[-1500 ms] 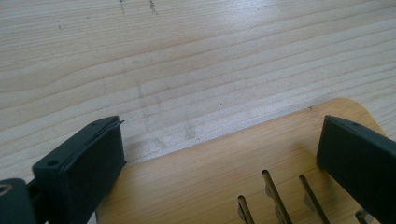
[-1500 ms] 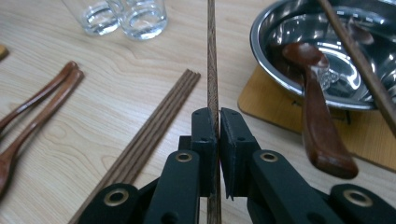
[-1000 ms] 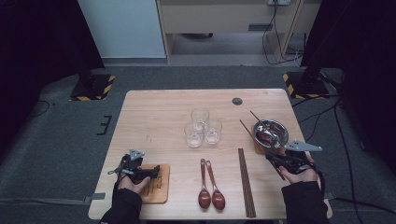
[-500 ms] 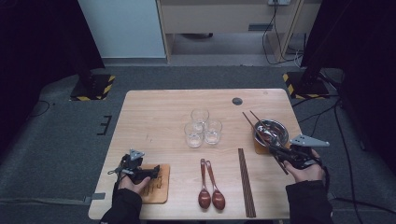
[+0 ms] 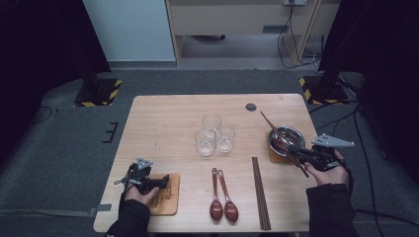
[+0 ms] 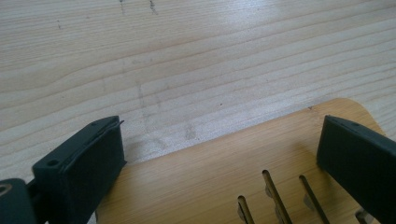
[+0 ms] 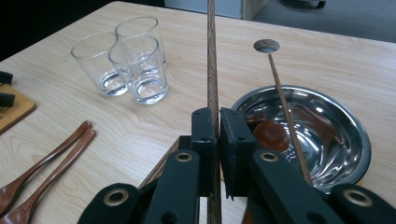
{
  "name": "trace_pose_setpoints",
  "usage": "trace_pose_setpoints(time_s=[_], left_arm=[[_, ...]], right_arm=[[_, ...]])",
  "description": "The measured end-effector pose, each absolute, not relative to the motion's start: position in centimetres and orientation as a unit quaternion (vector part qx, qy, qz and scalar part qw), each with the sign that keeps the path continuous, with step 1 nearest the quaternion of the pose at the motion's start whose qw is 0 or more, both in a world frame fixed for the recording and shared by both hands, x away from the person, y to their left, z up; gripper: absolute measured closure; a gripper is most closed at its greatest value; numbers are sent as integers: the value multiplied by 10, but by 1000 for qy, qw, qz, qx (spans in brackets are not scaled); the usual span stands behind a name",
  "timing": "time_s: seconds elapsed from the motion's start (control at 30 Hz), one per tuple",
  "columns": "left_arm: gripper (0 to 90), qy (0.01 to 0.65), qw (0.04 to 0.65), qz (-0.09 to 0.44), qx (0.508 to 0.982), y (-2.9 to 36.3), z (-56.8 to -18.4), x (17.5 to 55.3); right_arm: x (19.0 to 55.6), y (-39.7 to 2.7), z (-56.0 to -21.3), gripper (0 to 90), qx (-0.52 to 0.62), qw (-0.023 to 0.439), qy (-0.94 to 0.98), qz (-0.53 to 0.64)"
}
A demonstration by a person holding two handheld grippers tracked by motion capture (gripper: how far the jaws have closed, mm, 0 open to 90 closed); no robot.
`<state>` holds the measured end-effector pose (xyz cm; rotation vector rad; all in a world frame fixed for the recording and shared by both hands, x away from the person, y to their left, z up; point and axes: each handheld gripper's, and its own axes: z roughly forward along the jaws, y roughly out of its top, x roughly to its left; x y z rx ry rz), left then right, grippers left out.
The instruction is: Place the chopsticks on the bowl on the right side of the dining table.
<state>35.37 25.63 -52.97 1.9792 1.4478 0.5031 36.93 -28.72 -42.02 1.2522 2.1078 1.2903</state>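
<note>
My right gripper is shut on a dark wooden chopstick that runs up and away between its jaws, beside a steel bowl. A second chopstick leans in that bowl, next to a brown rounded piece lying inside. My left gripper rests at the table's front left, its jaws open over the corner of a slotted wooden board, with nothing between them.
Three empty glasses stand mid-table. Two wooden spoons and a pair of chopsticks lie near the front edge. A round hole sits in the tabletop behind the bowl.
My right gripper has lifted slightly and drifted right, carrying the chopstick with it. The left gripper has stayed where it was.
</note>
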Motion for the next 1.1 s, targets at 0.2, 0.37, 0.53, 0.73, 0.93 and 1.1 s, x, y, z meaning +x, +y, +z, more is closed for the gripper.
trace_pose_setpoints(time_s=[0.2, 0.37, 0.53, 0.73, 0.93, 1.1], left_arm=[[0, 549, 314, 191, 751, 256, -530, 354], [0, 549, 314, 191, 751, 256, -530, 354], [0, 549, 314, 191, 751, 256, -530, 354], [0, 549, 314, 191, 751, 256, -530, 354], [0, 549, 314, 191, 751, 256, -530, 354], [0, 549, 314, 191, 751, 256, -530, 354]], right_arm=[[376, -296, -418, 849, 444, 188, 749, 455], [381, -305, -416, 850, 446, 192, 745, 457], [385, -310, -413, 849, 443, 197, 747, 455], [392, -317, -413, 850, 443, 203, 742, 460], [402, -321, -417, 849, 442, 203, 743, 459], [410, -323, -423, 849, 446, 202, 744, 454]])
